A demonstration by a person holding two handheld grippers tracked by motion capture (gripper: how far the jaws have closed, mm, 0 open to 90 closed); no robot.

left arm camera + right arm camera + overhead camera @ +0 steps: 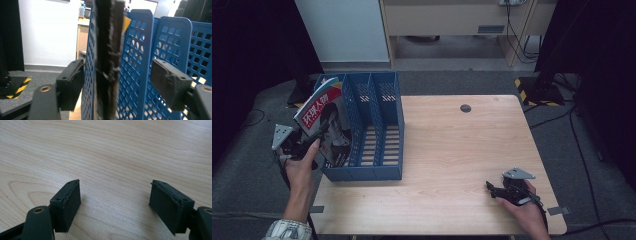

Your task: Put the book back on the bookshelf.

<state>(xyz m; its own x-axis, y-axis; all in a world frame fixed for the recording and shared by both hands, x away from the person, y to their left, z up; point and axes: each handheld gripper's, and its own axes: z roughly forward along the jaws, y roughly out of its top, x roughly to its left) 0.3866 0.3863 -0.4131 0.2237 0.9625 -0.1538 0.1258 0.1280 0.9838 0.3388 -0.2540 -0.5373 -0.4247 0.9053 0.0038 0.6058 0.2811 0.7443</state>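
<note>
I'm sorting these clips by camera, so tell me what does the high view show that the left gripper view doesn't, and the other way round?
High view alone: the magazine's red-and-white cover, leaning in the leftmost slot of the blue file rack, the wooden table, and the right tool resting low near the table's front right corner.

Left gripper view alone: the magazine's edge head-on, standing between that tool's two spread jaws with a gap on each side, and a white wall behind.

Both: the magazine, the blue rack with its perforated dividers, and the left tool.

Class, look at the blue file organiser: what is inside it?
A magazine leans in the leftmost slot of the blue file organiser; the other slots look empty. Its lower edge is hidden by the blue wall.
</note>
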